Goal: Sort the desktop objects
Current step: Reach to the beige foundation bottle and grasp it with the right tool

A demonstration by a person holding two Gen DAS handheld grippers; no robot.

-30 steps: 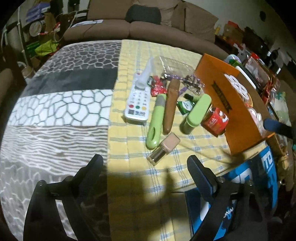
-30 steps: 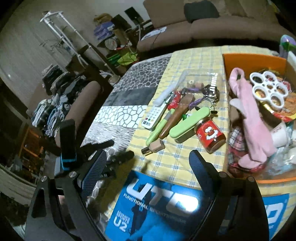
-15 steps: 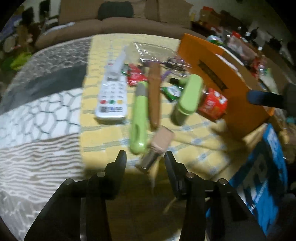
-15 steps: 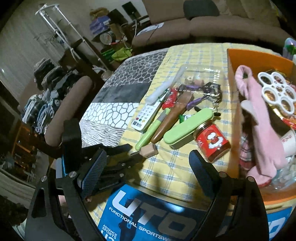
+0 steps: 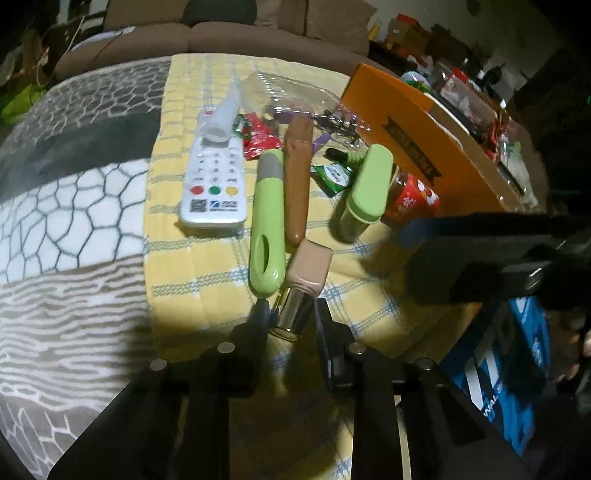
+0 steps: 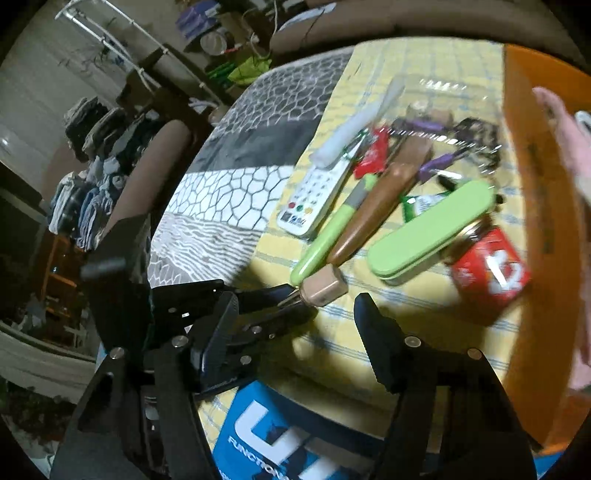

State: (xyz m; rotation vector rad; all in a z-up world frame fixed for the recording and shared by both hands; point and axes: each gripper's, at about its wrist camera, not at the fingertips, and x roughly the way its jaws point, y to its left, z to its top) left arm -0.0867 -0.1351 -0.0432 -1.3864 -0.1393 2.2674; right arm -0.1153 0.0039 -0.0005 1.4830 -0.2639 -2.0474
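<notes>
A small bottle point(image 5: 304, 280) with a beige square body and a shiny metal cap lies on the yellow checked cloth point(image 5: 207, 280). My left gripper point(image 5: 290, 321) is shut on its metal cap. The bottle also shows in the right wrist view point(image 6: 323, 286), with the left gripper point(image 6: 295, 306) on it. My right gripper point(image 6: 299, 328) is open and empty just above the cloth, close to the bottle. Behind the bottle lie a green-handled tool point(image 5: 267, 218), a brown handle point(image 5: 297, 166), a white remote point(image 5: 214, 181), a green case point(image 5: 365, 188) and a red jar point(image 5: 410, 199).
An orange box point(image 5: 424, 140) stands at the right, with pink cloth in it in the right wrist view point(image 6: 569, 155). A blue box point(image 6: 280, 435) lies at the near edge. A patterned grey blanket point(image 5: 66, 206) covers the left. A sofa point(image 5: 221, 33) is behind.
My left gripper moved forward to the bottle and closed from wide open onto its metal cap. My right gripper moved lower and closer to the objects, still open.
</notes>
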